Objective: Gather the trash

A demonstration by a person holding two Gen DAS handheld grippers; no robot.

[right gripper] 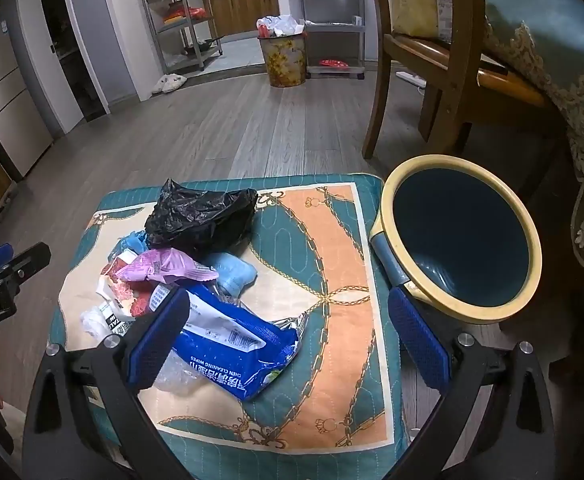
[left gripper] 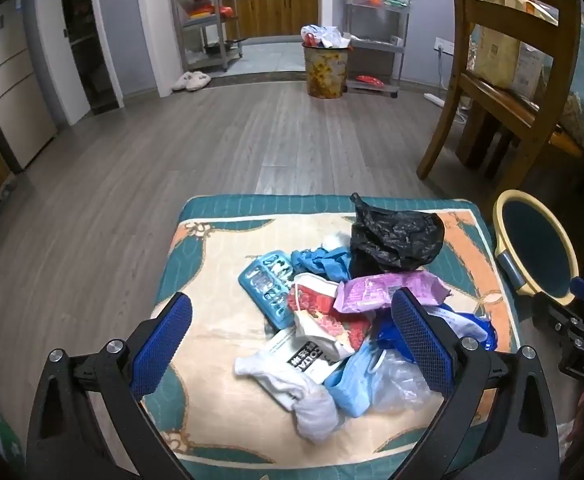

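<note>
A heap of crumpled wrappers and bags (left gripper: 344,308) is piled on a teal-and-orange patterned cushion (right gripper: 332,320) on the grey plank floor (left gripper: 171,152). Just beside the cushion, a yellow-rimmed blue bin (right gripper: 458,236) is seen. Both hand-held grippers, left (left gripper: 292,340) and right (right gripper: 287,340), are spread wide, nothing gripped.

Wooden chair (left gripper: 504,92), slippers (left gripper: 191,80), shelves (left gripper: 207,16)

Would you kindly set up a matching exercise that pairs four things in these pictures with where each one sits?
Things:
1. crumpled black plastic bag
2. blue wet-wipes packet
3. round yellow-rimmed bin
4. flowered waste basket

Places:
A. far across the wooden floor
B. beside the cushion, empty
C. far end of the trash pile
D. near edge of the pile, by the right claw

Pairs: 1-C, 2-D, 3-B, 4-A
</note>
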